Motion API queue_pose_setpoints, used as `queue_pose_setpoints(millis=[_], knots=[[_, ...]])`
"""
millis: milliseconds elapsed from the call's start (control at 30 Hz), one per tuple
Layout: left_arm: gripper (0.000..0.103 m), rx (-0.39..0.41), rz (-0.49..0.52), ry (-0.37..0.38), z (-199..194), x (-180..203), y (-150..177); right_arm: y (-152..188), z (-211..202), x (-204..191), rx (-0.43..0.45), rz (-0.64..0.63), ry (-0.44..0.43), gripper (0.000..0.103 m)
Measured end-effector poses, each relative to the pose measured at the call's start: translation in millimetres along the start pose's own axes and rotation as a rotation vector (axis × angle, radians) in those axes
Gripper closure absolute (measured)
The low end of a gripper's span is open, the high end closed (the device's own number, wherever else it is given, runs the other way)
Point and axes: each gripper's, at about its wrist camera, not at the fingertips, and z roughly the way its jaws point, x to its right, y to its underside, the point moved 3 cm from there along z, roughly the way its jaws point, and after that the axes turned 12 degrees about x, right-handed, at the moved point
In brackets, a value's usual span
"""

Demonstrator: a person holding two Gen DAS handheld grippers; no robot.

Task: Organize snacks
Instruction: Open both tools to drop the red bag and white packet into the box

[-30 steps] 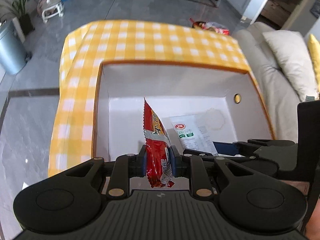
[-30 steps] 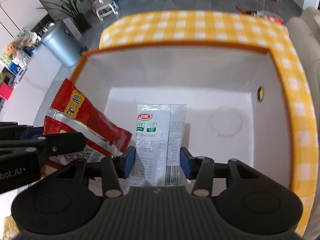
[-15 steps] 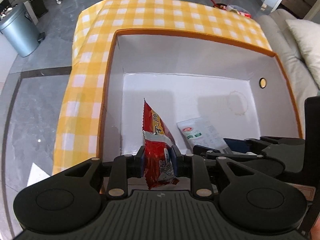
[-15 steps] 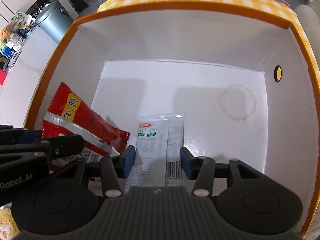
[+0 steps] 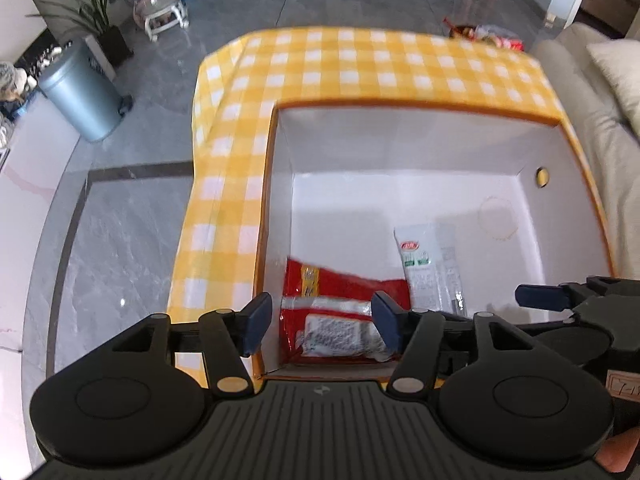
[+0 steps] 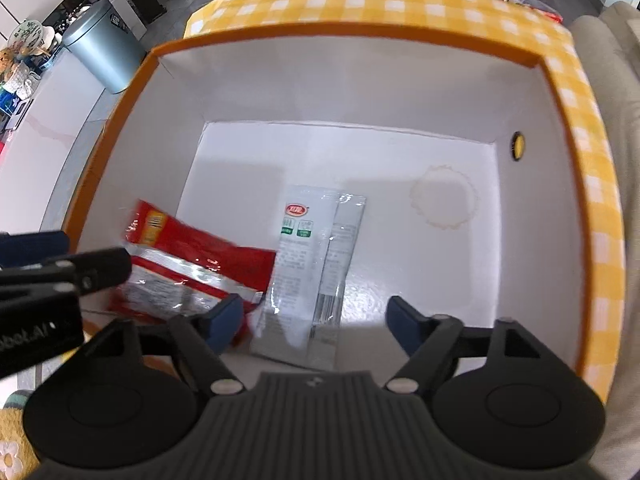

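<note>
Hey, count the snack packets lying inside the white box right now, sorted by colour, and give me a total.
Red packets: 1, the red packet at the left of the box
White packets: 1, the white packet beside it, their edges meeting
Total: 2

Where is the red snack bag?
In both views, the red snack bag lies inside the white box, by its left wall, touching the white packet.
</note>
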Motion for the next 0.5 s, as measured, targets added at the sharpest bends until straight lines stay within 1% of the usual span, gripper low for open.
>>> queue_pose_setpoints(millis=[167, 267, 333, 433, 500], knots=[[0.032, 0.105, 0.032, -0.009, -31.9, 3.8, -4.3, -1.5, -33.3, -3.8, 0.08, -0.027, 0.004, 0.024], [0.032, 0.178, 0.035, -0.001, -53.2, 6.4, -5.7, -1.4, -54.4, -5.3, 0.135, -0.023, 0.02, 0.017], [0.032, 0.222, 0.027, 0.013, -67.2, 6.1, -6.1, 0.9, -68.8, -5.2, 0.174, -0.009, 0.02, 0.017], [0.031, 0.271, 0.024, 0.028, -85.0, 7.2, -4.3, 7.3, -93.6, -5.5, 0.225, 0.004, 0.015, 0.017], [0.03, 0.297, 0.024, 0.026, -95.9, 7.1, -0.9, 12.4, -109.8, -6.7, 0.263, 0.0, 0.016, 0.015]])
